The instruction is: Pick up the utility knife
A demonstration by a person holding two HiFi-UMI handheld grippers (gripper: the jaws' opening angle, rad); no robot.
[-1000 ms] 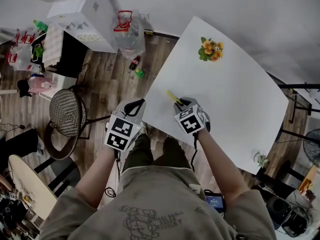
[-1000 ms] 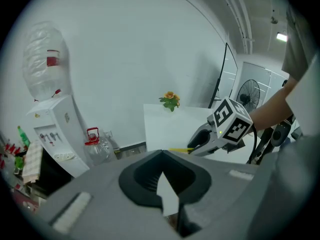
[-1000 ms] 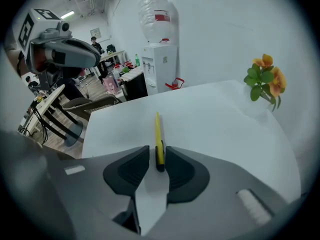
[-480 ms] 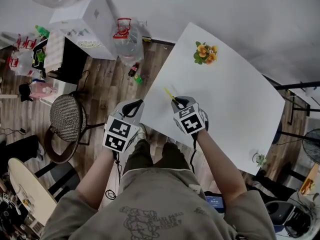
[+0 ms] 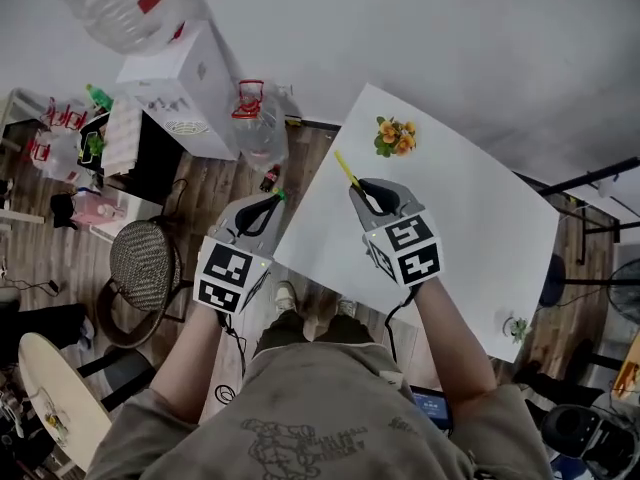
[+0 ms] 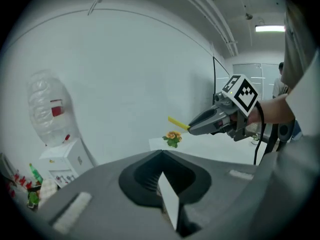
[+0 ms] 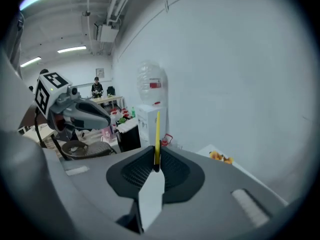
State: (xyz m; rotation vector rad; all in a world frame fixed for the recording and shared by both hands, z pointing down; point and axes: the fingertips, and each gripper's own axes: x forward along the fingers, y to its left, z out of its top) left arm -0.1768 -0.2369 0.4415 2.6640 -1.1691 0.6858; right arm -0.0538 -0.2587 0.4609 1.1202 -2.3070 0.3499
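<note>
The utility knife [image 5: 347,171] is slim and yellow. It hangs in the air over the near left corner of the white table [image 5: 470,218]. My right gripper [image 5: 362,193] is shut on its lower end; its jaws have just closed onto it. In the right gripper view the knife [image 7: 157,134] sticks straight up from between the pads. My left gripper [image 5: 275,200] is held up beside the table's left edge, over the floor, shut and empty. The left gripper view shows its jaws [image 6: 161,154] touching, with the right gripper [image 6: 192,129] and the knife [image 6: 177,122] beyond.
A pot of orange flowers [image 5: 392,136] stands at the table's far corner and a small plant [image 5: 515,325] at its near right edge. To the left, on the wooden floor, are a wicker chair [image 5: 140,258], a white water dispenser [image 5: 180,93] and large water jugs [image 5: 258,103].
Both grippers have risen. The right one lifted the yellow knife off the table and now points it toward the flowers. The left gripper stayed empty.
</note>
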